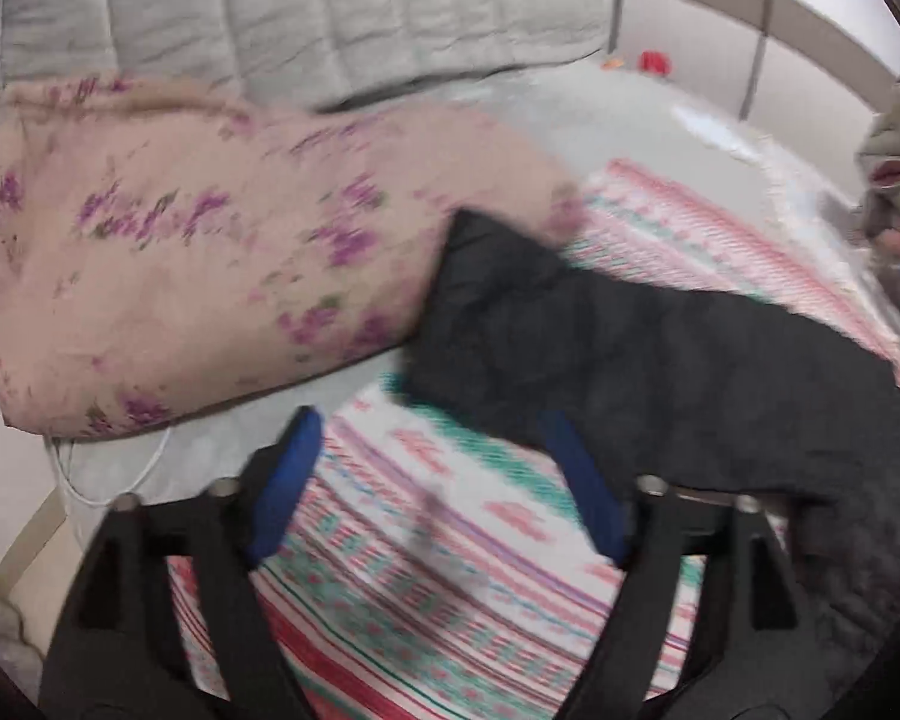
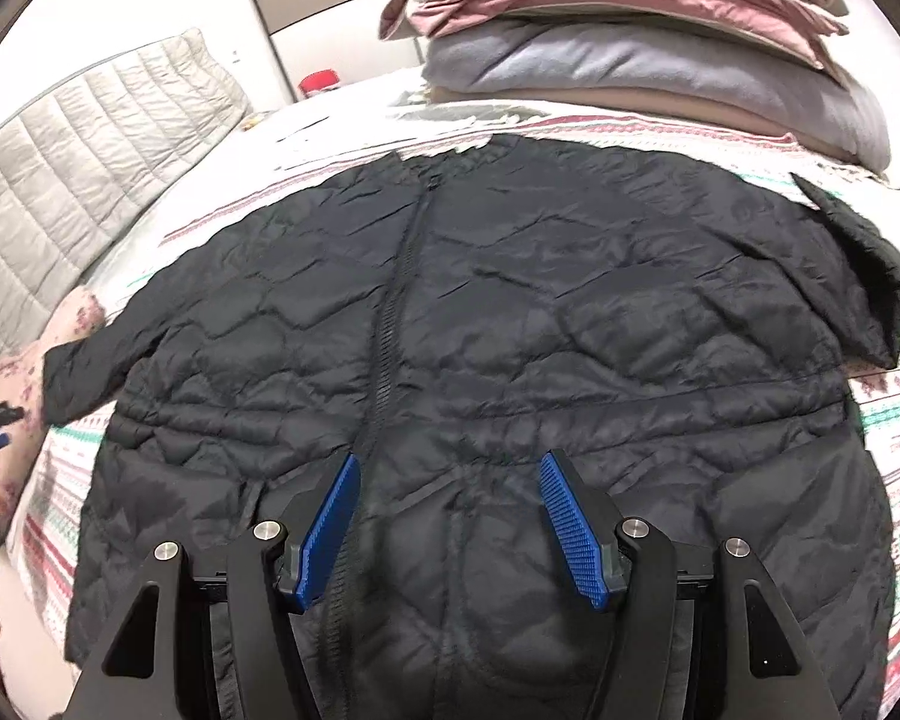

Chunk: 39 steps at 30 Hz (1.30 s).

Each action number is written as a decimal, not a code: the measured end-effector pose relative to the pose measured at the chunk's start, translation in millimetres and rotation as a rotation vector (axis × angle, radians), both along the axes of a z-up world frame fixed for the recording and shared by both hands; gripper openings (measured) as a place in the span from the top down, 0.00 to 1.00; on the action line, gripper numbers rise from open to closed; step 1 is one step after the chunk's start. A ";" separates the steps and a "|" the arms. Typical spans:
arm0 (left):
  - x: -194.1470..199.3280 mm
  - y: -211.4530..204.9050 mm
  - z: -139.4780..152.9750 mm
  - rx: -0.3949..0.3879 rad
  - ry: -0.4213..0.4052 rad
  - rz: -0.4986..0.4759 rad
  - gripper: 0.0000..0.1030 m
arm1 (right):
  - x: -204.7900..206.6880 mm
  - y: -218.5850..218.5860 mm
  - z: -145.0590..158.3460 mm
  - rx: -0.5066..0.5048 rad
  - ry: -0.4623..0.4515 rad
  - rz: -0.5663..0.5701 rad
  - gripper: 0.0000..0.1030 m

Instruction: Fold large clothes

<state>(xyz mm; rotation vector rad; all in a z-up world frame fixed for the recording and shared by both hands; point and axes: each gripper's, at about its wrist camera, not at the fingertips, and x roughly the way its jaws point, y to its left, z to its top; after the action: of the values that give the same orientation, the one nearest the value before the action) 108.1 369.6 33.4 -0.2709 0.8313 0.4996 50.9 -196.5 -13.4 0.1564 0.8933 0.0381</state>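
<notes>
Jacket point(image 2: 510, 330) hem cut off below frame

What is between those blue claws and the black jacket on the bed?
Nothing visible. The right gripper hangs open directly over the black jacket, above its lower front. The left gripper is open beside the sleeve, with only patterned bedspread beneath.
</notes>
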 end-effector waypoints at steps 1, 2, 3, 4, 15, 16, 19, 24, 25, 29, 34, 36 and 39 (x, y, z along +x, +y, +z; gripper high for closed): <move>-1.4 -6.9 6.9 -0.014 -0.018 -0.015 0.17 | 0.2 -2.0 1.3 -0.009 -0.006 -0.012 0.38; -7.1 -20.4 14.7 -0.037 -0.042 -0.036 0.16 | 0.5 -3.5 2.2 -0.017 -0.010 -0.020 0.38; -11.3 -37.4 22.3 -0.064 -0.057 -0.068 0.13 | 0.8 -5.9 3.2 -0.024 -0.017 -0.031 0.37; -15.2 -50.3 27.5 -0.088 -0.067 -0.091 0.10 | 0.9 -8.4 4.4 -0.029 -0.025 -0.040 0.36; -30.4 -246.0 -6.0 -0.314 -0.117 -0.441 0.08 | 0.2 -50.2 -2.0 0.052 -0.045 -0.193 0.27; -29.9 -264.5 -17.1 -0.270 -0.109 -0.480 0.08 | -0.4 -52.9 -1.9 0.026 -0.045 -0.207 0.27; -21.9 -305.6 -43.2 -0.192 0.023 -0.589 0.08 | -2.5 -61.7 0.2 -0.053 -0.049 -0.233 0.27; -12.5 -322.2 -49.7 -0.312 0.049 -0.642 0.08 | -0.6 -91.9 13.0 -0.221 -0.088 -0.290 0.27; -11.7 -323.6 -47.4 -0.314 0.044 -0.644 0.08 | 4.3 -104.9 16.2 -0.220 -0.094 -0.319 0.27; -10.3 -328.4 -40.8 -0.261 0.019 -0.644 0.08 | 34.7 -149.1 27.2 -0.267 -0.081 -0.383 0.27; -7.3 -326.8 -39.9 -0.207 0.001 -0.640 0.08 | 89.7 -196.1 32.0 -0.450 -0.040 -0.453 0.27; -5.0 -324.1 -38.4 -0.201 -0.005 -0.640 0.08 | 107.6 -215.7 26.8 -0.460 -0.007 -0.488 0.27; -0.7 -319.8 -39.0 -0.209 -0.010 -0.625 0.08 | 130.9 -238.7 13.2 -0.480 0.048 -0.523 0.31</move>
<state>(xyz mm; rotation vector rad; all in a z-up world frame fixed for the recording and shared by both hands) 107.3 49.8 -5.6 -0.1905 0.9075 -0.1745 181.8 -435.2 -0.2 -0.0619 0.8632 -0.6640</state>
